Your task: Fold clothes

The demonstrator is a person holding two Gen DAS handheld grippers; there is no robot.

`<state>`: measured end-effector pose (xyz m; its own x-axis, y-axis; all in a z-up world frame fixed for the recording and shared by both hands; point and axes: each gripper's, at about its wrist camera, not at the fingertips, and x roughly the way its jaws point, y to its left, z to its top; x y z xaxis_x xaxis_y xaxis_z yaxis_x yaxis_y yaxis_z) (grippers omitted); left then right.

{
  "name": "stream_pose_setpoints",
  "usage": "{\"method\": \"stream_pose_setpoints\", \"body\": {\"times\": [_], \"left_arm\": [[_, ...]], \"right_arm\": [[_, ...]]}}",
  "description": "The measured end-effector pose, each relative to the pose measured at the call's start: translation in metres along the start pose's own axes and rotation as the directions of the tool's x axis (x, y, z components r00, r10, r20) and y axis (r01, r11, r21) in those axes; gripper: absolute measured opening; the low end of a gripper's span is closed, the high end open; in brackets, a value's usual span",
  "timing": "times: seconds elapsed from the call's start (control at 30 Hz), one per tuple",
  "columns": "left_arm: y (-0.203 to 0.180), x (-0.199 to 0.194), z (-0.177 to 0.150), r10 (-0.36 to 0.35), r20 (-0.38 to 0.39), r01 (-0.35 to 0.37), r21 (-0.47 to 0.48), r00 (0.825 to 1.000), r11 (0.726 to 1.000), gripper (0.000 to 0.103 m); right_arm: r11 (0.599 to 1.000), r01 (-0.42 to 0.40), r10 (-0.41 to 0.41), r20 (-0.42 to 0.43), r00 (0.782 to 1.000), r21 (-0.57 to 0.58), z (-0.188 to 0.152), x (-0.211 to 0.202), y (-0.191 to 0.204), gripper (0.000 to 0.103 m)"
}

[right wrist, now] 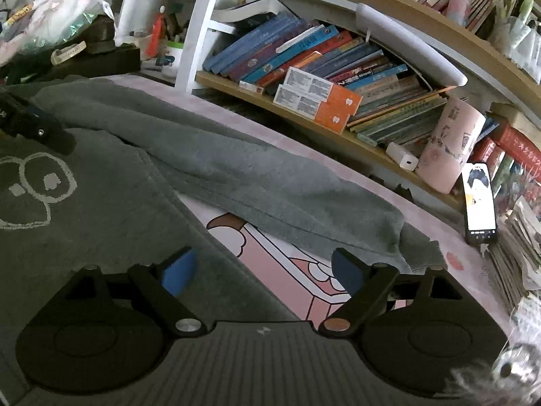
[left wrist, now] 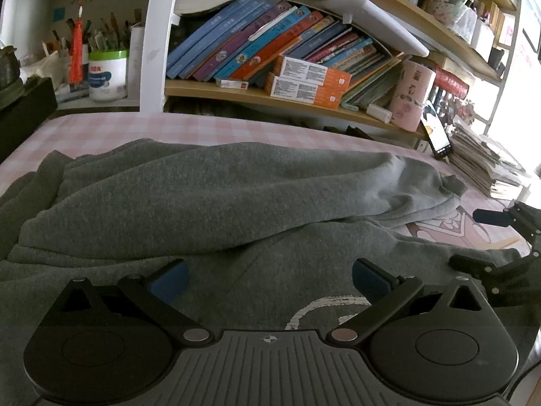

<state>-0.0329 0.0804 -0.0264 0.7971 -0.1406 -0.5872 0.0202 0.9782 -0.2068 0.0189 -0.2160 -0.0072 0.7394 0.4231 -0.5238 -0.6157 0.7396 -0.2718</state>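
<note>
A grey sweatshirt (left wrist: pixel 203 203) with a white printed outline (right wrist: pixel 37 186) lies spread on a pink checked cover (left wrist: pixel 169 128). One long sleeve (right wrist: pixel 270 182) lies across it, the cuff (right wrist: pixel 419 250) reaching the right. My left gripper (left wrist: pixel 268 279) hovers open over the sweatshirt's body with nothing between its blue pads. In the right wrist view, my right gripper (right wrist: pixel 263 270) is open above the garment's right edge and the pink cartoon mat (right wrist: pixel 287 270), holding nothing. Each gripper shows in the other's view: right gripper (left wrist: pixel 480 240), left gripper (right wrist: pixel 37 125).
A bookshelf (left wrist: pixel 270 98) full of leaning books runs close behind the cover. A pink cup (right wrist: pixel 446 149), a lit phone (right wrist: pixel 480 203) and a stack of papers (left wrist: pixel 483 162) crowd the right side. A black box (left wrist: pixel 23 111) stands at the left.
</note>
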Motion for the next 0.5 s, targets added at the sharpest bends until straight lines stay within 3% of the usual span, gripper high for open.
{"method": "stream_pose_setpoints", "body": {"times": [0.17,0.3,0.37,0.5], "left_arm": [[0.002,-0.001,0.0,0.001,0.006,0.0,-0.017,1.0,1.0,0.103],[-0.001,0.0,0.0,0.014,0.004,-0.014,-0.014,1.0,1.0,0.103],[-0.003,0.001,0.0,0.039,-0.002,-0.039,-0.002,0.999,0.999,0.103],[-0.016,0.005,0.001,0.129,-0.031,-0.127,0.06,0.991,0.99,0.103]], "right_arm": [[0.998,-0.054,0.054,0.018,0.998,0.024,-0.01,-0.015,-0.004,0.094],[0.999,-0.051,0.051,0.017,0.999,0.006,-0.016,-0.024,-0.002,0.098],[0.998,-0.059,0.059,0.007,0.998,-0.002,-0.017,-0.024,-0.001,0.103],[0.999,-0.051,0.051,0.003,0.999,-0.017,-0.018,-0.025,0.002,0.103]]}}
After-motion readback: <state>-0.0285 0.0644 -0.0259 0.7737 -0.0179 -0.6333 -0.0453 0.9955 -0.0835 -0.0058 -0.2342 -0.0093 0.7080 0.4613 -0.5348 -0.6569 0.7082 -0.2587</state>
